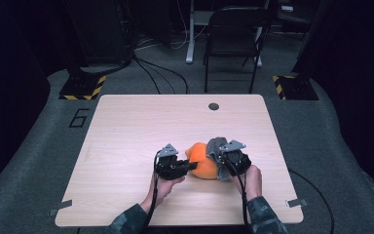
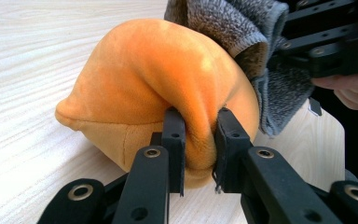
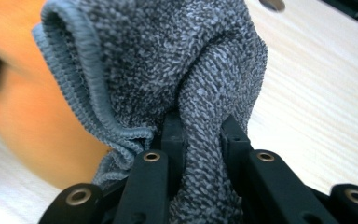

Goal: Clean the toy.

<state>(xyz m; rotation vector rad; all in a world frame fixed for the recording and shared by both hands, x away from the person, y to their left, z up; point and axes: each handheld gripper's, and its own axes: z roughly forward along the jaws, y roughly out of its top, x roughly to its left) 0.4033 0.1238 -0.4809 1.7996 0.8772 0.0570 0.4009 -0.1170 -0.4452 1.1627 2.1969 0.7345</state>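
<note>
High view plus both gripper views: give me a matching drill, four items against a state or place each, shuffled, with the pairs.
Items:
1. orange plush cushion
2. grey knitted cloth
3. left hand-held gripper
4. black folding chair

States:
A. on the floor beyond the table
B. pinched by the right hand-held gripper
C. lies on the light wooden table, cloth against it
D. shut on a fold of plush

Pairs: 1-C, 2-B, 3-D, 4-A

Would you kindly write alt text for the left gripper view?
The left gripper pinches a fold of an orange plush lying on a pale wooden table. A grey cloth drapes over the plush's far side, with the right gripper beside it.
</note>
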